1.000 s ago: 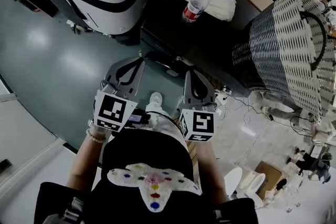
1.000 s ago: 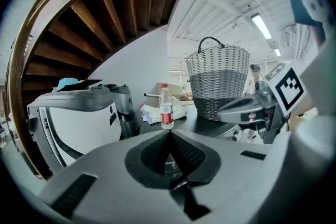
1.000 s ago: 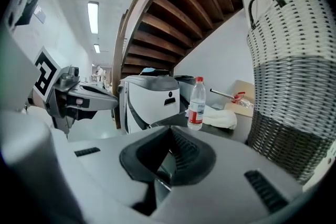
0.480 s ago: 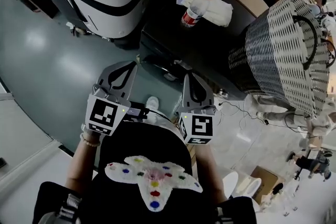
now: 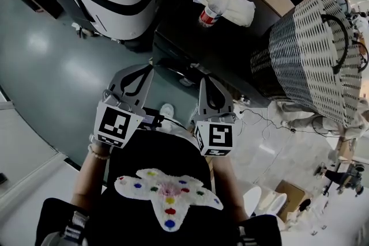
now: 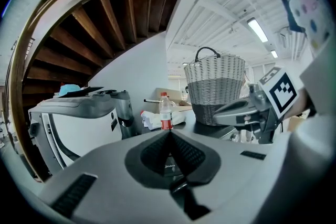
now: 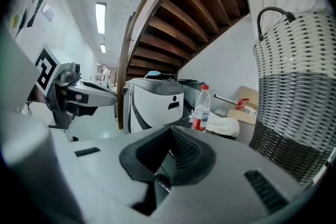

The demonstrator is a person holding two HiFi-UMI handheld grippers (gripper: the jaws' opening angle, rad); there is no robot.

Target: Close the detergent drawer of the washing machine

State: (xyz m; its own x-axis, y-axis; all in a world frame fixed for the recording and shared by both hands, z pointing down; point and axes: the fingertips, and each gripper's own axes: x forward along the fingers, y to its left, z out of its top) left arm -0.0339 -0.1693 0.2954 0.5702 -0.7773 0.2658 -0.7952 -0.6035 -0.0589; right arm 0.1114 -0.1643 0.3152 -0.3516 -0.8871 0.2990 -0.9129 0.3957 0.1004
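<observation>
Approach step, I judge: left tongs (image 5: 151,66) and right tongs (image 5: 206,80) are pinched shut on nothing, the detergent drawer is indistinct on the dark unit (image 5: 190,49) at twelve o'clock, and next comes a forward push.

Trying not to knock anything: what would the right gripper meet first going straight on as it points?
Probably the near edge of the dark counter just ahead of the shut right gripper; the bottle stands further back, slightly right. Depth is unclear.

Lab-like hall under a wooden staircase (image 7: 184,13), with strip lights (image 7: 100,17).
</observation>
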